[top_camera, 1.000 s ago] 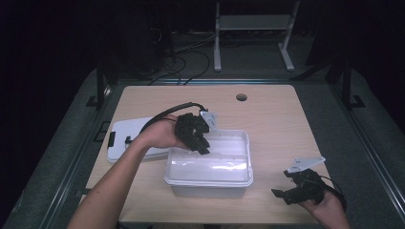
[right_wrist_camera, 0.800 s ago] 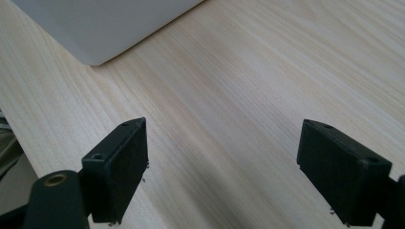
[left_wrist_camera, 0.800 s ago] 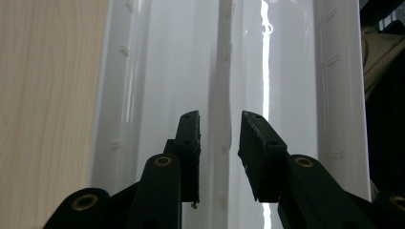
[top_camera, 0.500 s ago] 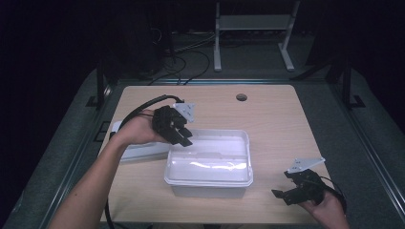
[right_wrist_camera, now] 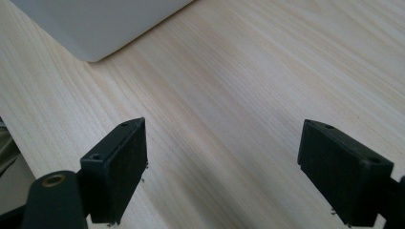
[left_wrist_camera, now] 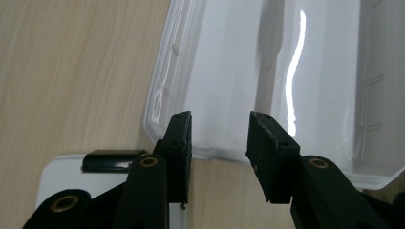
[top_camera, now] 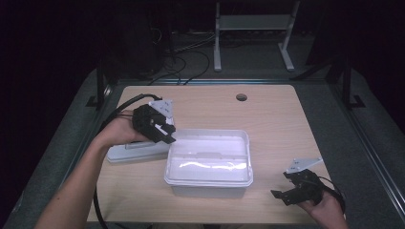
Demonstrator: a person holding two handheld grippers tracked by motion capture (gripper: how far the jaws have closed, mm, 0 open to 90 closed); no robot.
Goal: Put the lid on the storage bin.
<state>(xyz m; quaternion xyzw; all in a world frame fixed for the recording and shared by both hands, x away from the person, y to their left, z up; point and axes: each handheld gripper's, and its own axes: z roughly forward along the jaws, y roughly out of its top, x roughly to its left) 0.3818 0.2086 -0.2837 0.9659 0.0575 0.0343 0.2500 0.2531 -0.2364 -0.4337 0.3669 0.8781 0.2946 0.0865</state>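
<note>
One tub (top_camera: 208, 162), one lid (top_camera: 136, 152), two grippers, both fingers parted.

A light wooden table (top_camera: 272, 119) with rounded corners stands on a dark floor. Near the middle of its far edge, a little toward the right, is a small round hole (top_camera: 241, 97). A clear plastic container (top_camera: 210, 162) with a white rim sits on the table around the centre, nearer the near edge than the far one. Just beside it toward the left edge lies a flat white lid (top_camera: 133, 152); whether the two touch cannot be told. The right half of the table shows bare wood grain.
</note>
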